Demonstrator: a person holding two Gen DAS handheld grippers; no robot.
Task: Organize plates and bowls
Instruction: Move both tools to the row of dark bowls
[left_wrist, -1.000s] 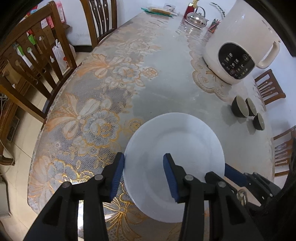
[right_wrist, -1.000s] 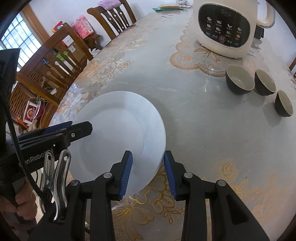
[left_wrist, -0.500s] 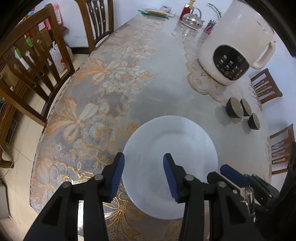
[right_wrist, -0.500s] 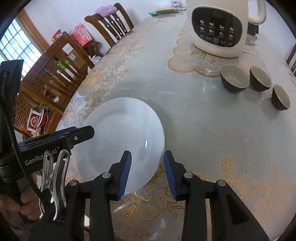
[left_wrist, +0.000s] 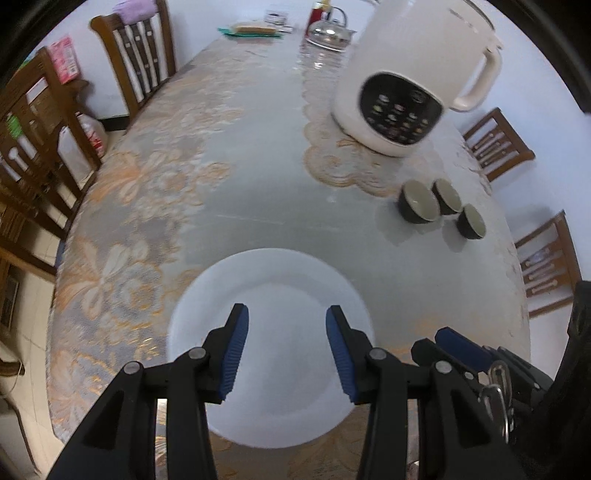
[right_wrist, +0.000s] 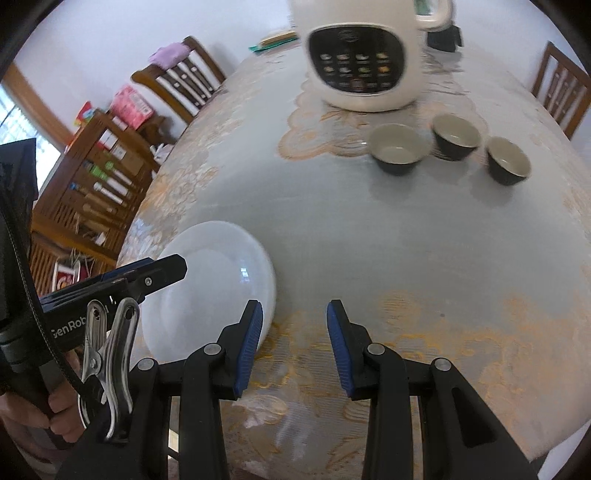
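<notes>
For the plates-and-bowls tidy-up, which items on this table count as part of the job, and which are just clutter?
Part of the job:
white plate
three dark bowls

Just lying about:
cream kettle
steel teapot
red bottle
green mat

A plain white round plate (left_wrist: 280, 291) lies on a pale grey tablecloth (left_wrist: 258, 206) patterned with gold-orange lace flowers, beyond it three small bowls (right_wrist: 397, 153), dark outside and beige inside, beside a cream appliance (left_wrist: 406, 85) with a black control panel.
</notes>
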